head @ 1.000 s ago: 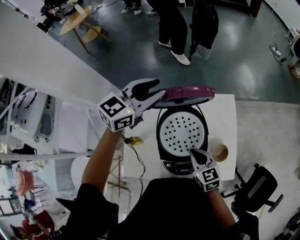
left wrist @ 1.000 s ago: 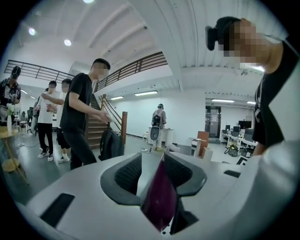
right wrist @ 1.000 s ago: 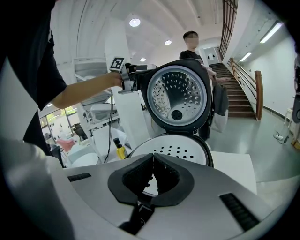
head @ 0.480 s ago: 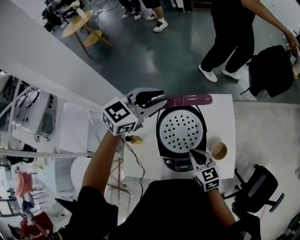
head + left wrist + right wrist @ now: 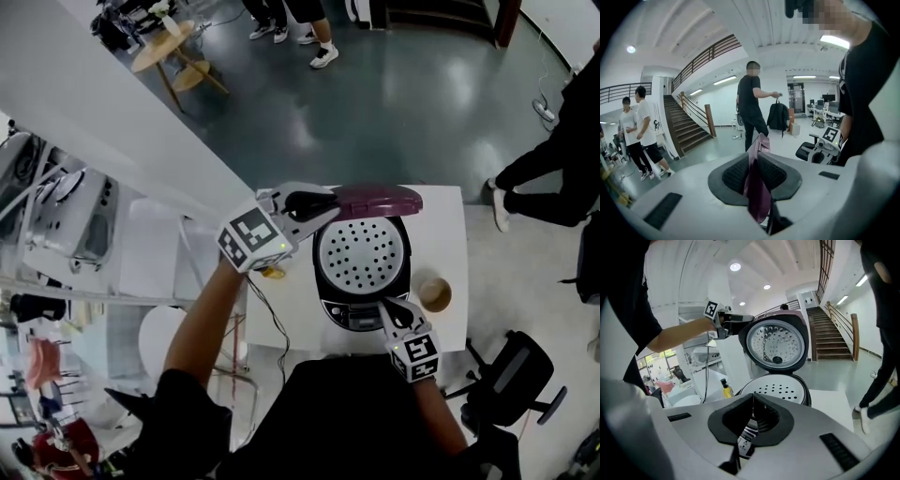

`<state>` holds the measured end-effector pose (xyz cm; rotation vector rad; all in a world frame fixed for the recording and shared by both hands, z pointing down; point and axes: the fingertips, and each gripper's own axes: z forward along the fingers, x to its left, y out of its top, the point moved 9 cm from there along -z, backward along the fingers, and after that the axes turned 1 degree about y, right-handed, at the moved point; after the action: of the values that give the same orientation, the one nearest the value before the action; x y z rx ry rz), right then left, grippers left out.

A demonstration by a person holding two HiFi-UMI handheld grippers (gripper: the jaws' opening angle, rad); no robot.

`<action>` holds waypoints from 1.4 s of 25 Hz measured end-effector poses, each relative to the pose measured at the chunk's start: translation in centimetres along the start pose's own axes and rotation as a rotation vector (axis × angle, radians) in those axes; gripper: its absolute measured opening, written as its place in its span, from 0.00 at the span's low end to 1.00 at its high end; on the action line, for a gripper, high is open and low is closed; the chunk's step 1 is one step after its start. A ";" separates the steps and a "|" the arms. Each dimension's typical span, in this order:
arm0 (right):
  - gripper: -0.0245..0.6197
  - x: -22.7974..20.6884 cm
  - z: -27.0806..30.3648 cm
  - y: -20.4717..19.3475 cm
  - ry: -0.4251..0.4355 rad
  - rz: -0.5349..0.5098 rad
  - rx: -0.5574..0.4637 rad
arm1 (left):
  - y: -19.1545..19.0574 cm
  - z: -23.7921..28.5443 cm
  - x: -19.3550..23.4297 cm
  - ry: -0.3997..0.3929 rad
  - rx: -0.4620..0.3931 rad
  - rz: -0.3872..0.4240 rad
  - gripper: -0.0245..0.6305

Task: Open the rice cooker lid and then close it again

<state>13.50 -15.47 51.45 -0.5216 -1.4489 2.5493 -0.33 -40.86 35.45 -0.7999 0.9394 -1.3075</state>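
Note:
The black rice cooker (image 5: 330, 281) stands open on the white table (image 5: 448, 225), its perforated white inner tray (image 5: 362, 253) showing. Its purple lid (image 5: 377, 200) stands upright at the far side. My left gripper (image 5: 323, 204) is at the lid's left rim; its jaws have just been closing, and in the left gripper view the purple lid (image 5: 757, 187) sits pinched between the ridged pads (image 5: 736, 173). My right gripper (image 5: 392, 307) is shut with nothing in it, at the cooker's front by the control panel (image 5: 745, 437). In the right gripper view the lid's inside (image 5: 777, 344) faces me.
A small round cup (image 5: 435, 293) sits on the table right of the cooker. A yellow bottle (image 5: 272, 273) and a cable lie off the table's left edge. An office chair (image 5: 516, 380) is at the lower right. People stand on the floor beyond.
My left gripper has moved right onto the lid's rim and its jaws have narrowed around it. The lid now shows more edge-on. The right gripper has barely shifted.

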 end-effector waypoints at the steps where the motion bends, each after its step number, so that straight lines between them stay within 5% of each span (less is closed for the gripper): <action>1: 0.04 0.0 -0.3 -0.1 -0.005 0.000 -0.003 | 0.0 0.0 -0.3 -0.001 0.008 0.008 0.12; 23: 0.04 1.0 -6.3 -3.0 -0.090 -0.013 -0.016 | -2.6 1.2 -9.2 -0.018 0.220 0.077 0.11; 35: 0.04 3.0 -8.2 -4.1 -0.097 -0.012 -0.018 | -5.8 2.1 -13.0 0.001 0.253 0.051 0.11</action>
<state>13.68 -5.90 50.43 -0.3951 -1.5028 2.5878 -1.12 -28.66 42.97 -0.5767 0.7713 -1.3500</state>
